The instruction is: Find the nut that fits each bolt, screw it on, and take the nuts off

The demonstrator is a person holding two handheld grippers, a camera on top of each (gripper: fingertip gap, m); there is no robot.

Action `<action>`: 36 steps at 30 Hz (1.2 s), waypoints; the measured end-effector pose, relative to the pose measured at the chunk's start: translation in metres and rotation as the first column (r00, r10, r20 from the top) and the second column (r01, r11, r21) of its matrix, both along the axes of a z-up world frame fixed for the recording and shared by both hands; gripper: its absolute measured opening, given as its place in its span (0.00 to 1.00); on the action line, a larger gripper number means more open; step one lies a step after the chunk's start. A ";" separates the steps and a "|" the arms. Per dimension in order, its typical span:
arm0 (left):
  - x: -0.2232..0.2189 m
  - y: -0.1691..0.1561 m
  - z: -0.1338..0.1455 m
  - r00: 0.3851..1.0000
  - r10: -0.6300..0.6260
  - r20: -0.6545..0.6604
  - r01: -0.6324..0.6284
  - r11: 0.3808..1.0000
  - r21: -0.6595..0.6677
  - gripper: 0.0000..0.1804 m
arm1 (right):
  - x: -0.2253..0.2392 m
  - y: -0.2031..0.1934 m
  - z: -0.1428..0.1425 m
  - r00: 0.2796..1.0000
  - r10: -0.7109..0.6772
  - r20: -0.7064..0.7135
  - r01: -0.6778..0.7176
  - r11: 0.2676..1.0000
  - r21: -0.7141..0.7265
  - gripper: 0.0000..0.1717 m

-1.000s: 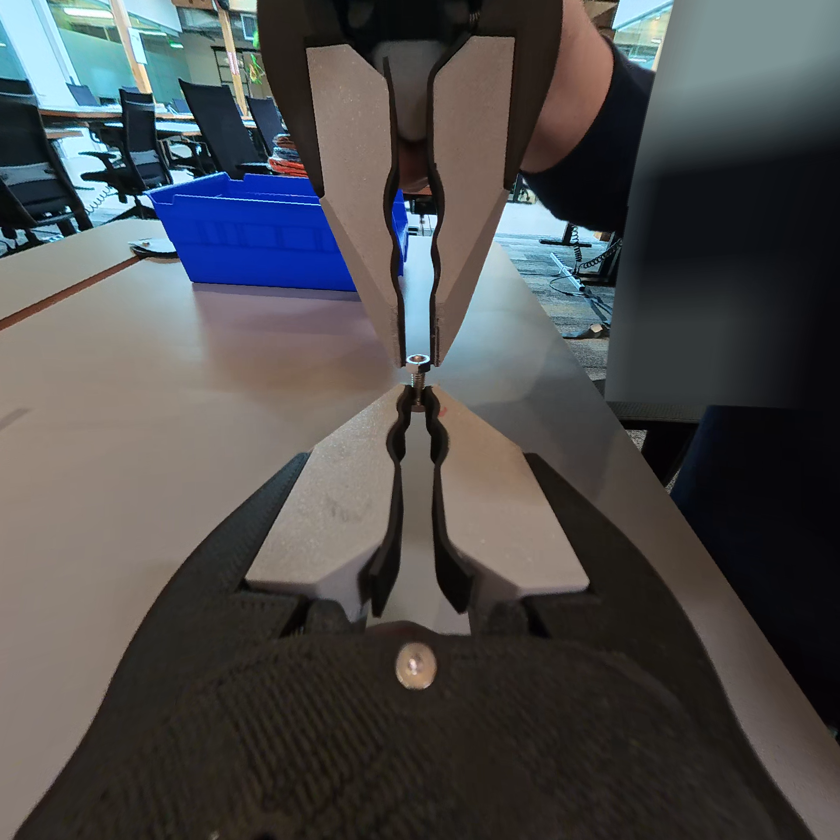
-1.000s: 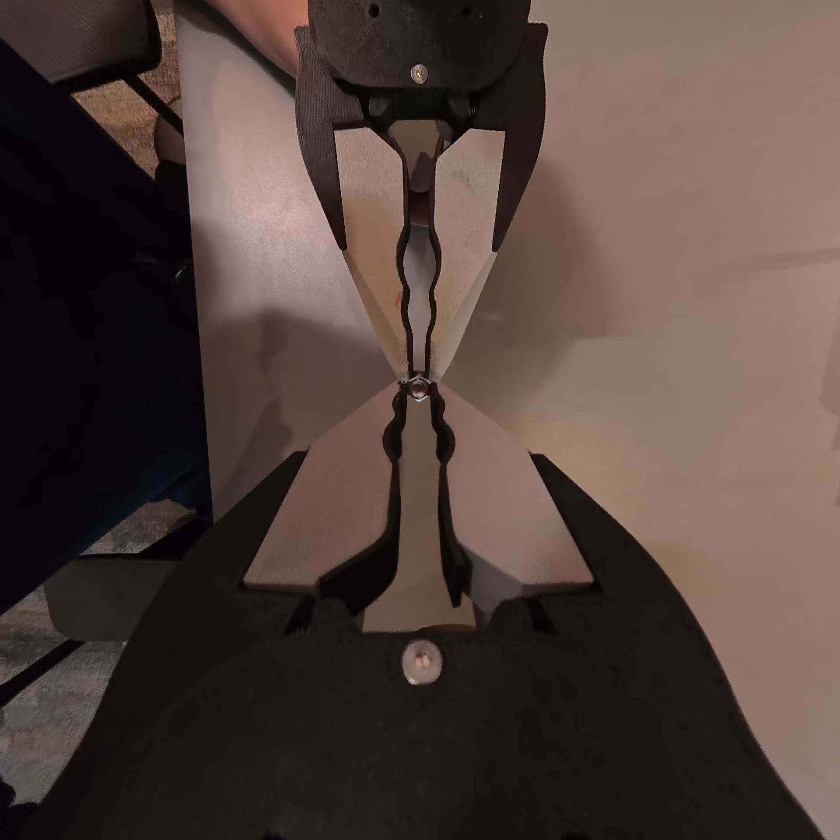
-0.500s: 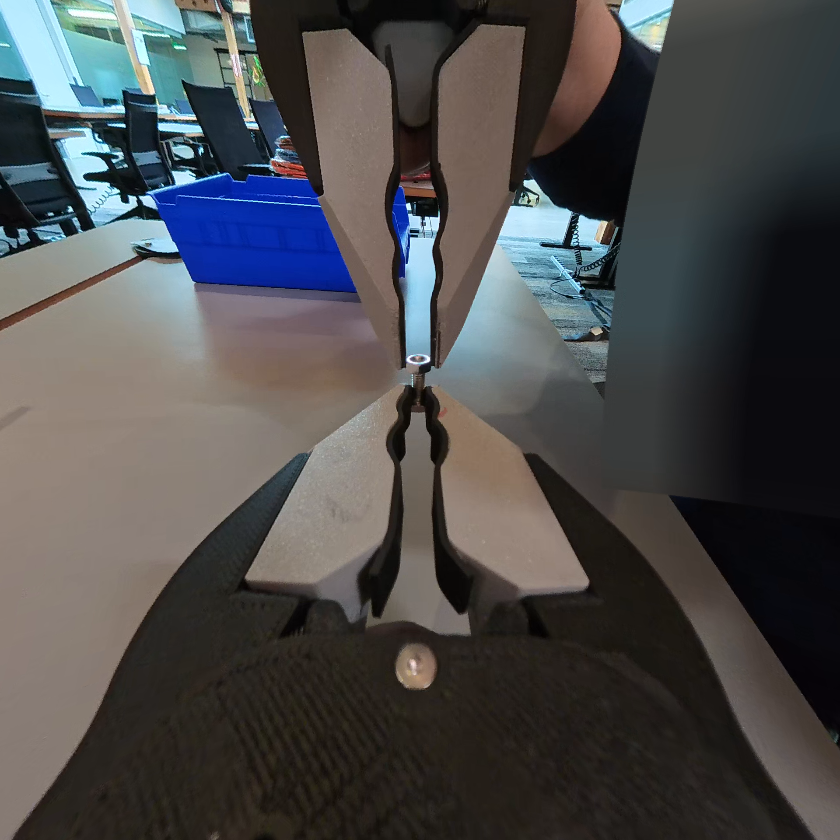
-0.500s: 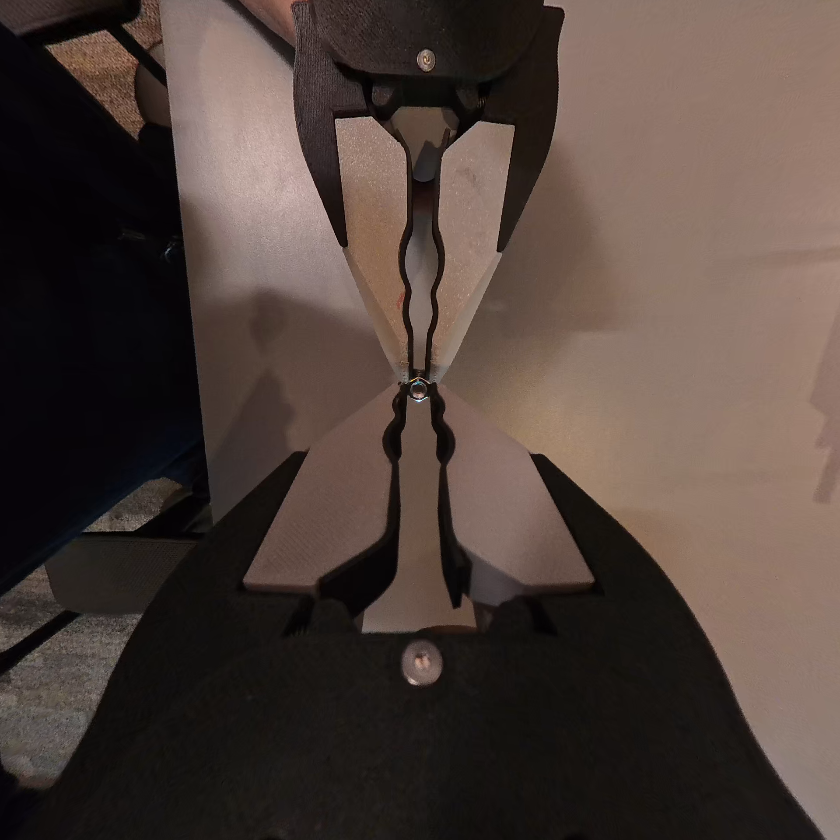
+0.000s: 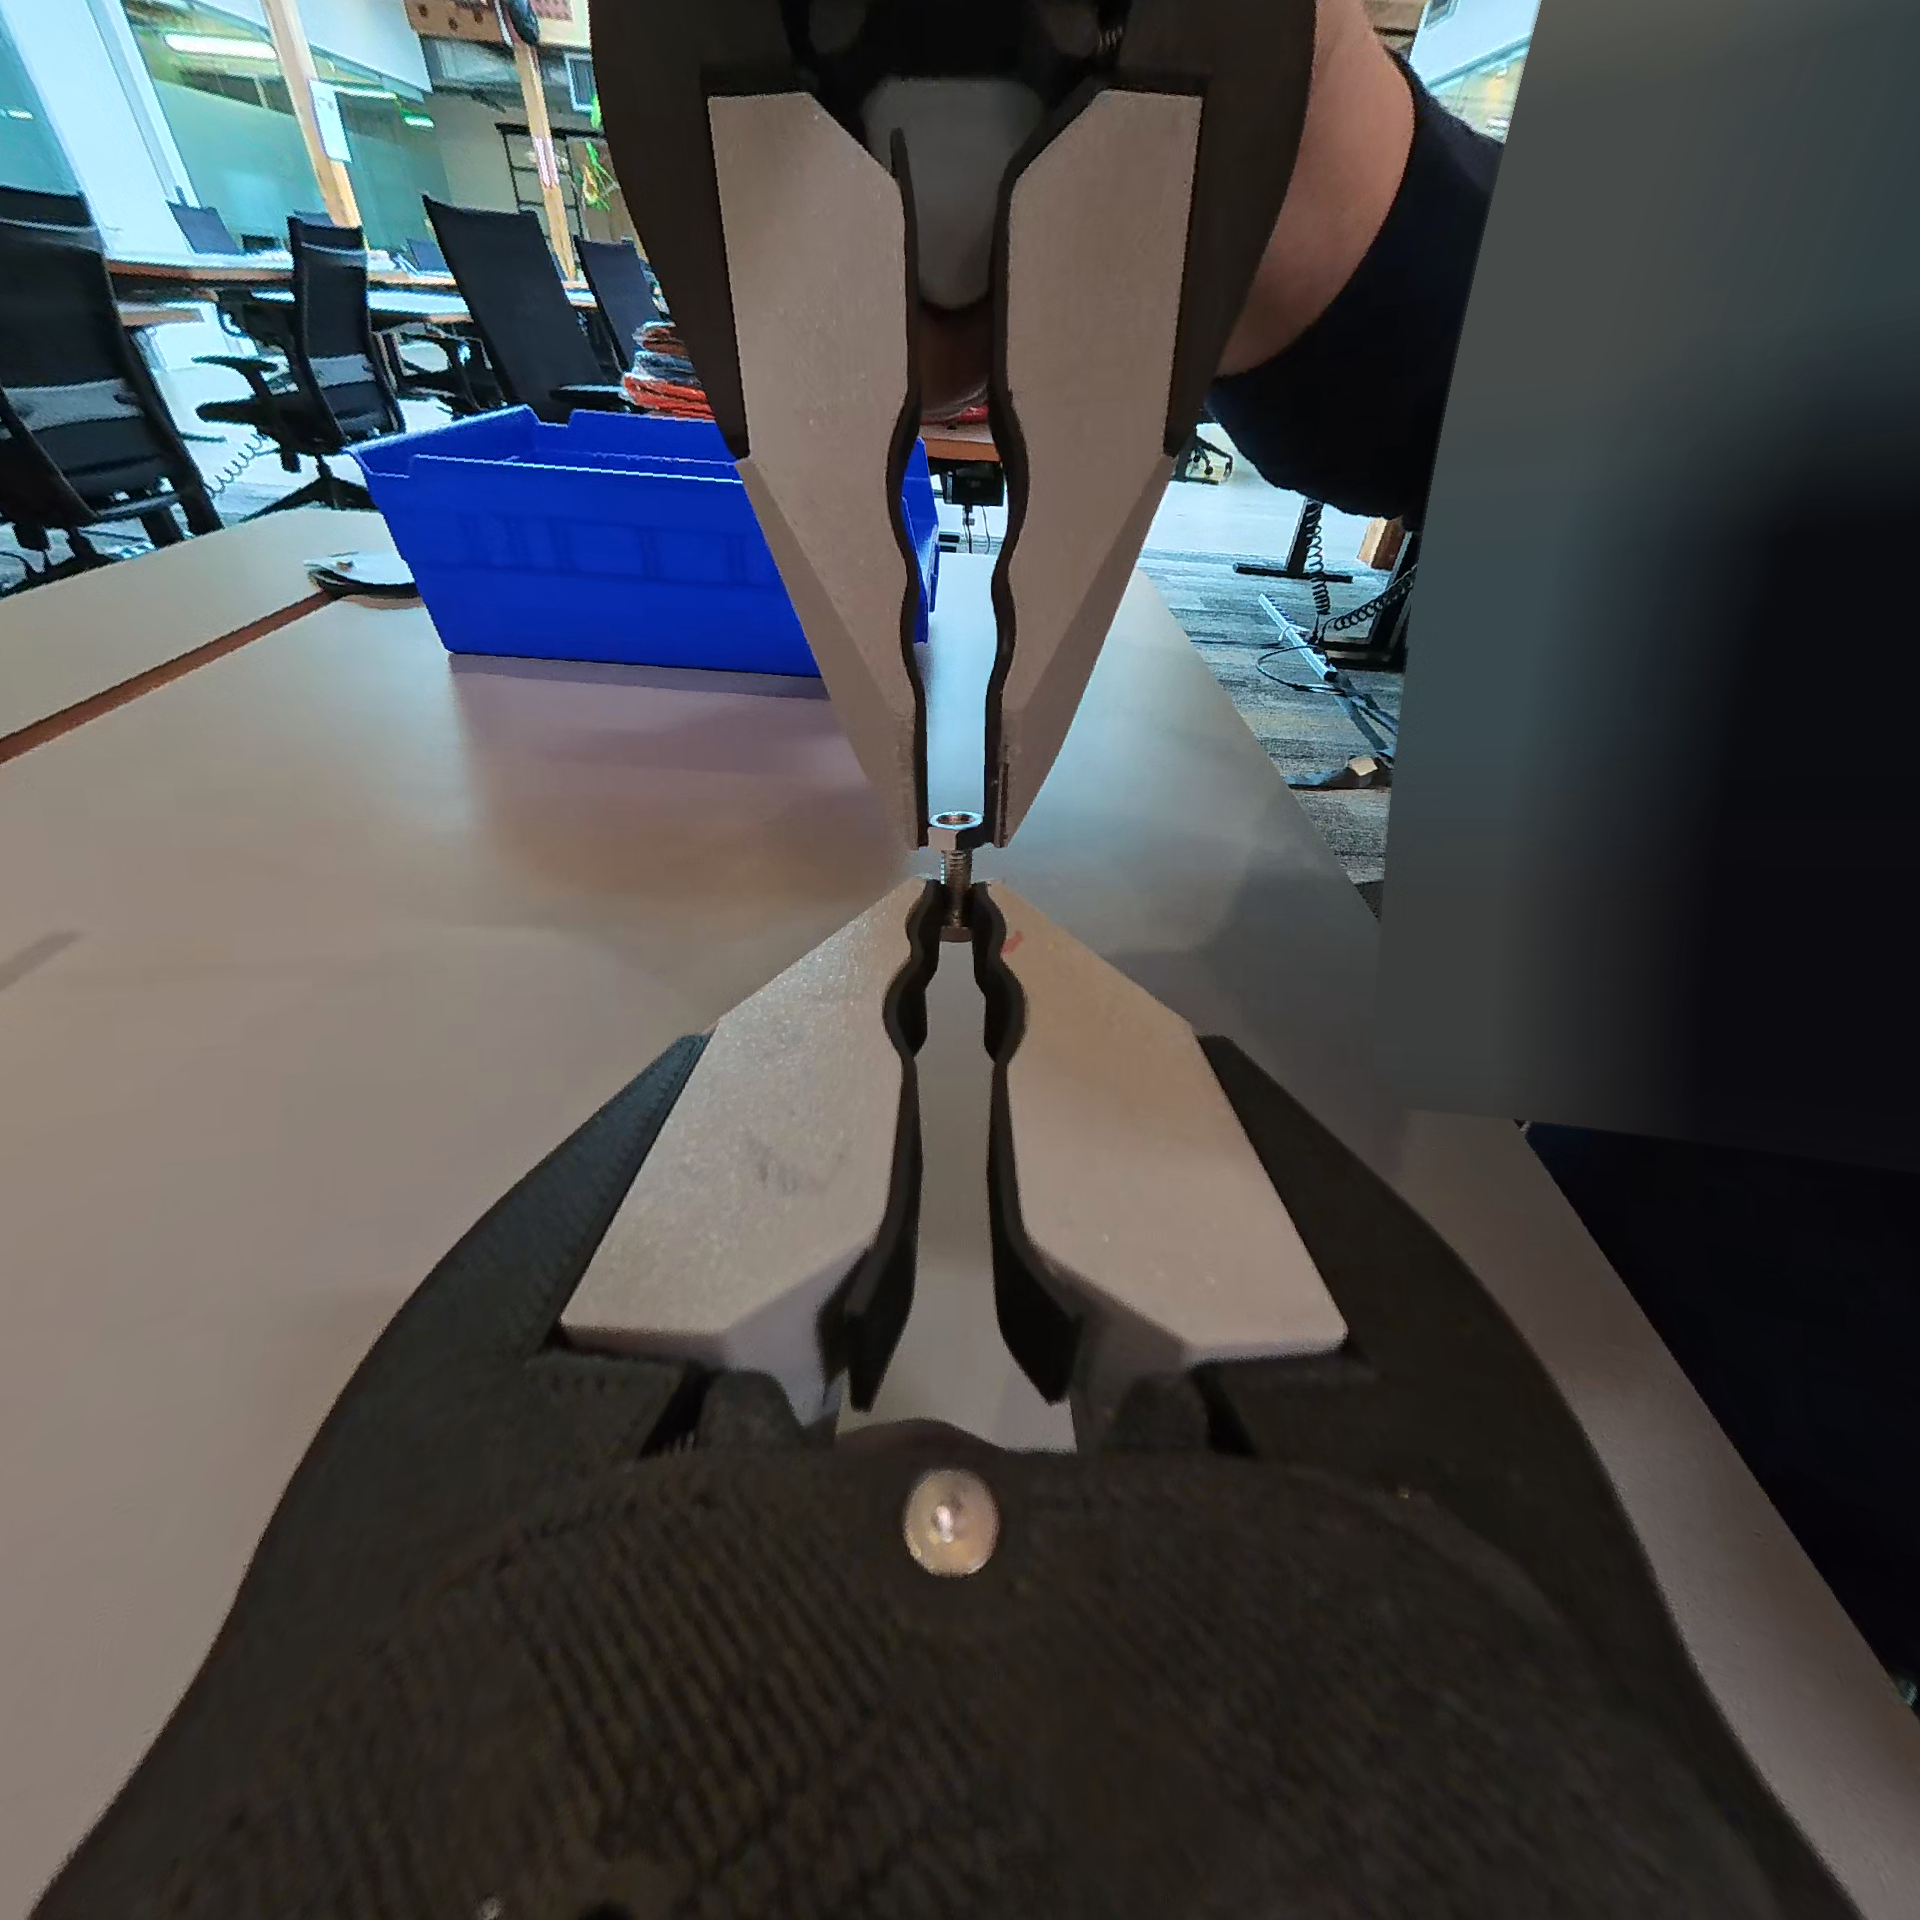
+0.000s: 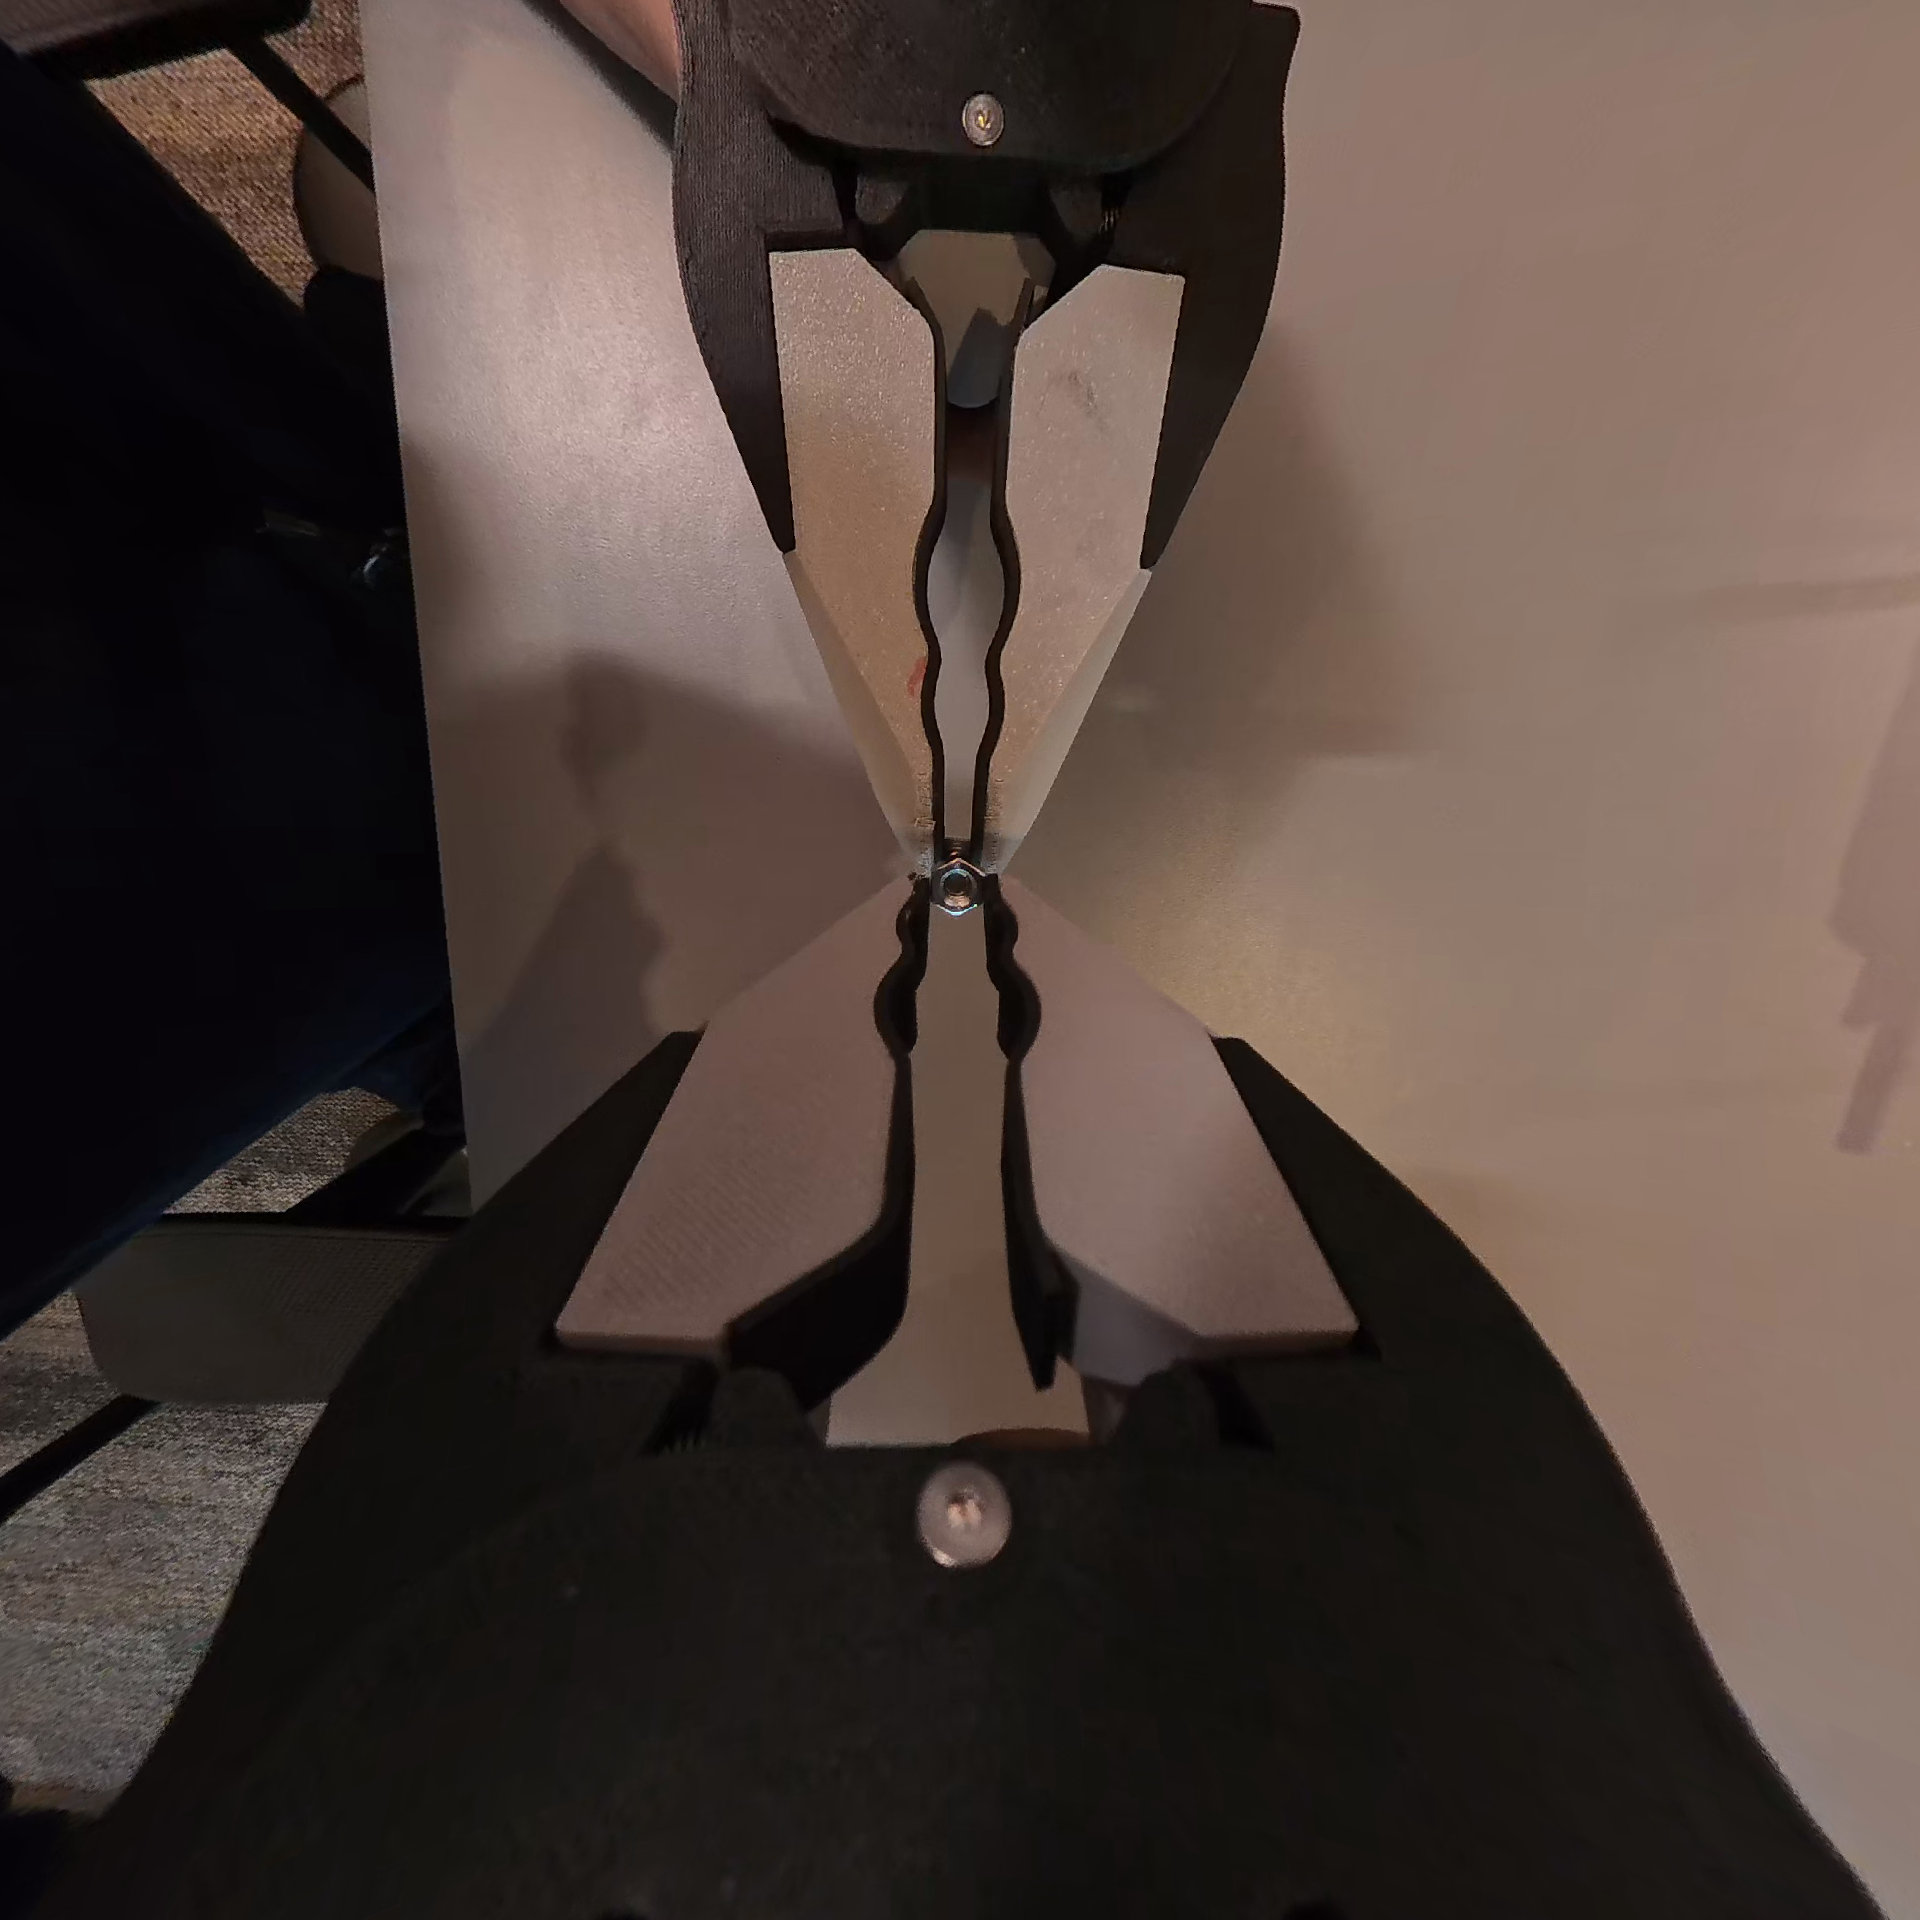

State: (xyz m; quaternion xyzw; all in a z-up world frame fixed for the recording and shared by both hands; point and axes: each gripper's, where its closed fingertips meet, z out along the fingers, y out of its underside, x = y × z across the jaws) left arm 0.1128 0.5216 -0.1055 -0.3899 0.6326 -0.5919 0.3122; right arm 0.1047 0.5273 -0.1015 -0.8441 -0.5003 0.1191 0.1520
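In the left wrist view my left gripper [image 5: 954,914] is shut on a small silver bolt [image 5: 954,881]. The bolt's threaded shaft points away from the tips, above the grey table [image 5: 312,935]. My right gripper [image 5: 958,831] comes from the opposite side and is shut on a silver hex nut [image 5: 956,829] that sits on the bolt's far end. In the right wrist view my right gripper [image 6: 956,896] pinches the nut [image 6: 956,886] by its flats, with its hole facing the camera. The left gripper [image 6: 958,836] meets it tip to tip from above.
A blue plastic bin [image 5: 623,551] stands on the table behind the grippers. The table's right edge [image 5: 1257,748] runs close by, with floor and cables beyond it. Black office chairs [image 5: 312,343] stand at the far left. A person's arm [image 5: 1340,312] is behind the right gripper. My two grippers' fingertips are within a few centimetres of each other.
Both grasps hold and the nut stays on the bolt's end. The two grippers have shifted slightly relative to each other, each looking a little nearer in the other's view.
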 end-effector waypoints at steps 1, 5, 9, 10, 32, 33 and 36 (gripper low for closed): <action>0.000 0.000 0.000 1.000 0.001 0.000 -0.001 1.000 0.000 0.02 | 0.000 0.000 0.000 1.000 0.000 0.001 0.000 1.000 0.003 0.04; 0.000 0.000 0.000 1.000 -0.001 0.000 0.001 1.000 -0.001 0.02 | 0.000 0.000 0.000 1.000 0.004 0.008 -0.004 1.000 0.003 0.04; 0.000 0.000 0.000 1.000 -0.001 0.001 0.001 1.000 -0.003 0.02 | 0.000 0.000 0.001 1.000 0.005 0.012 -0.006 1.000 0.006 0.04; 0.000 0.001 0.000 1.000 -0.001 0.001 0.001 1.000 -0.004 0.02 | 0.000 0.000 0.002 1.000 0.006 0.011 -0.006 1.000 0.009 0.04; -0.002 0.002 0.004 1.000 -0.003 0.015 0.004 1.000 -0.026 0.02 | 0.000 0.003 0.042 0.985 -0.003 -0.173 0.043 0.973 0.229 0.07; -0.002 0.003 0.005 1.000 -0.004 0.015 0.004 1.000 -0.030 0.02 | 0.002 0.003 0.045 0.973 -0.013 -0.232 0.078 0.959 0.272 0.08; -0.003 0.002 0.007 1.000 -0.013 0.026 0.014 0.999 -0.042 0.02 | 0.005 0.001 0.057 0.894 0.003 -0.448 0.208 0.883 0.420 0.06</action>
